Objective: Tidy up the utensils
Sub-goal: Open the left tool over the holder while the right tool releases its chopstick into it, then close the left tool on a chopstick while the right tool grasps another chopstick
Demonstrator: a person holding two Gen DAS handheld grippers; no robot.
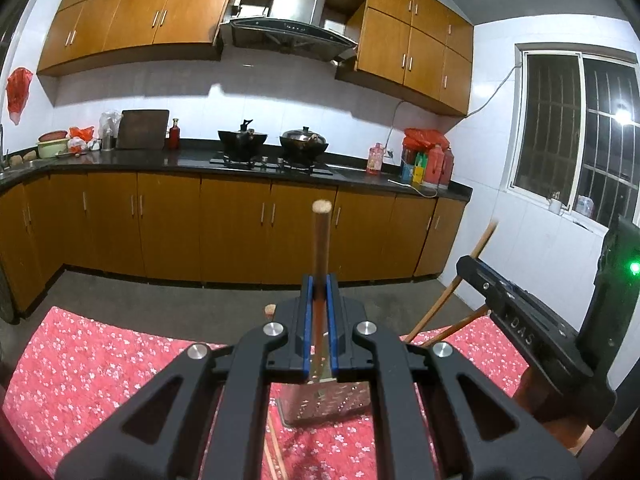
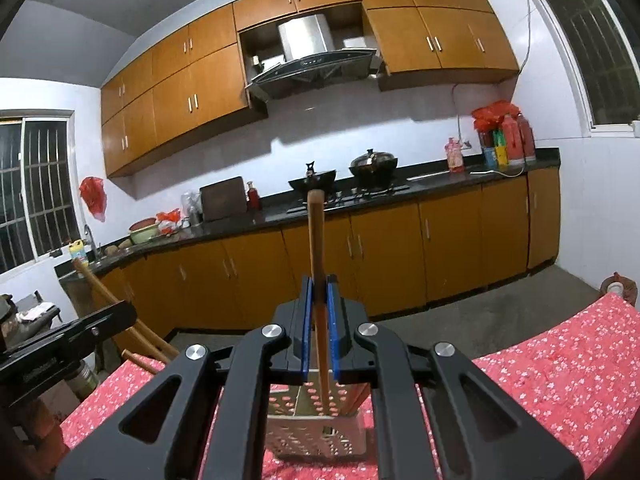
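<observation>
- Wooden utensil handle (image 1: 321, 248) is standing upright at the centre of the left wrist view, with the left gripper (image 1: 319, 292) squeezing it tight between its blue pads
- Below that grip, a perforated metal utensil holder (image 1: 324, 404) is sitting on the red floral tablecloth (image 1: 92, 360) at lower centre
- At the right edge of that view the right gripper (image 2: 319, 292) is showing from the side, with other wooden handles (image 1: 436, 312) leaning beside it
- In the right wrist view a second wooden handle (image 2: 316, 240) is rising between the blue pads, its lower end reaching into the same holder (seen from the other side); the jaws are standing slightly apart, and whether the pads are pressing it I cannot tell
</observation>
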